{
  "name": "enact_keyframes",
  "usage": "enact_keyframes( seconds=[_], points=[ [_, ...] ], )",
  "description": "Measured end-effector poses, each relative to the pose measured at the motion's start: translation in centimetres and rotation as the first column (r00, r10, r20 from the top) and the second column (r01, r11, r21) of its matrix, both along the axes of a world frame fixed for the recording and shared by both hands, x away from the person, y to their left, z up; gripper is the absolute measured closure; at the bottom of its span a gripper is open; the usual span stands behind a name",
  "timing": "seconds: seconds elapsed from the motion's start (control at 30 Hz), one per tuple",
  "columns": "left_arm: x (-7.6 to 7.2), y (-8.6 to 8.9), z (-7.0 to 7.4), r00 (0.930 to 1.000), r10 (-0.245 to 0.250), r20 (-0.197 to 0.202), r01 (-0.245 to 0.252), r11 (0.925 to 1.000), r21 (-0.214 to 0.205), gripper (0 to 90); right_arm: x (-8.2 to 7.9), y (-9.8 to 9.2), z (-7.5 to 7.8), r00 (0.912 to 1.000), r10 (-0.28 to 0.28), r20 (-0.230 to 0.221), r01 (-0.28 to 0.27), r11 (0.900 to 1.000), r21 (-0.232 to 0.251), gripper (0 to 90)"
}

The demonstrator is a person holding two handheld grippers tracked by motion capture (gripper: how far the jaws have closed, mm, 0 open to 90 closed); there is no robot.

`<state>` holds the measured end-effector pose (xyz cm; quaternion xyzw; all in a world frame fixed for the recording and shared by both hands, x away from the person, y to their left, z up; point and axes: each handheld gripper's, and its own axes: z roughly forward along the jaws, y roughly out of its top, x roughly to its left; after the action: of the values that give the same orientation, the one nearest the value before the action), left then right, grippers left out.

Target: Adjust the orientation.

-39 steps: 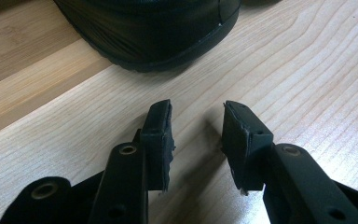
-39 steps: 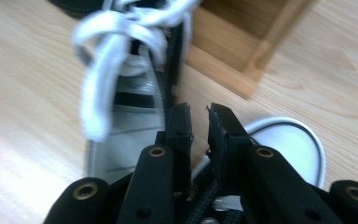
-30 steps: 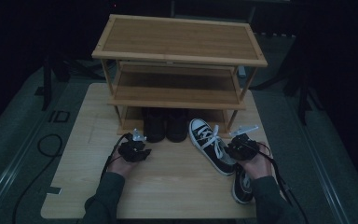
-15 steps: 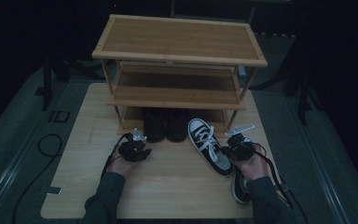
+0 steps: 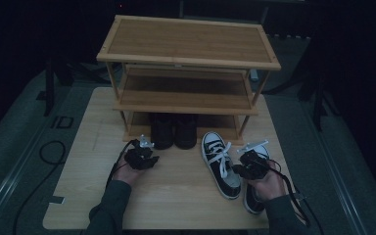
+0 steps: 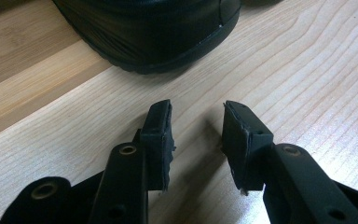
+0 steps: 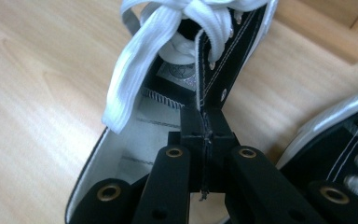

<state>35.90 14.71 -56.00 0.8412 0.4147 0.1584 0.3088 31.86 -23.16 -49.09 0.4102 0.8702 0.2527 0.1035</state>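
Note:
A black-and-white sneaker (image 5: pixel 220 164) lies on the wooden table (image 5: pixel 176 210) with its toe toward the shoe rack (image 5: pixel 186 63). My right gripper (image 5: pixel 240 169) is shut on the sneaker's black side wall (image 7: pixel 214 70), just beside the white laces (image 7: pixel 140 70); in the right gripper view the pads (image 7: pixel 204 126) meet on the thin canvas edge. The second sneaker (image 5: pixel 252 200) lies partly under my right hand and shows as a black upper (image 7: pixel 340 140). My left gripper (image 5: pixel 149 159) rests low on the table, open, with bare wood between its pads (image 6: pixel 196 126), close to a black shoe's toe (image 6: pixel 154 32).
A pair of black shoes (image 5: pixel 174 129) stands under the rack's lowest shelf. The rack has a top and two lower wooden shelves. Cables trail from both grippers off the table's near side. Dark floor surrounds the table.
My right hand has shifted slightly left and toward the near edge, and its jaws have closed on the sneaker's side. The sneaker has moved a little with it. The left hand has stayed still.

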Motion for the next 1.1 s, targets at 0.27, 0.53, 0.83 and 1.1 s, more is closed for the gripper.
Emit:
enact_keyframes(
  seconds=[0.27,0.53,0.83,1.1],
  points=[
    [0.0,0.0,0.0,1.0,0.002,0.0,-0.002,1.0,0.0,63.0,-1.4,-1.2,-0.4,1.0,-0.005,0.001,0.005,0.9997,-0.022,85.9],
    [0.0,0.0,0.0,1.0,0.005,0.0,-0.005,1.0,-0.001,63.0,-2.5,-2.9,1.5,0.9992,-0.03,0.025,0.03,0.9996,0.002,77.8],
    [-0.1,0.0,0.0,1.0,0.007,0.004,-0.007,1.0,-0.005,62.9,-3.7,-5.0,2.2,0.9955,-0.093,0.019,0.093,0.9956,0.016,74.9],
    [-0.1,0.0,0.0,1.0,0.008,0.002,-0.008,1.0,-0.003,62.9,-4.4,-5.7,1.5,0.9944,-0.104,-0.019,0.105,0.9941,0.027,72.9]
  ],
)
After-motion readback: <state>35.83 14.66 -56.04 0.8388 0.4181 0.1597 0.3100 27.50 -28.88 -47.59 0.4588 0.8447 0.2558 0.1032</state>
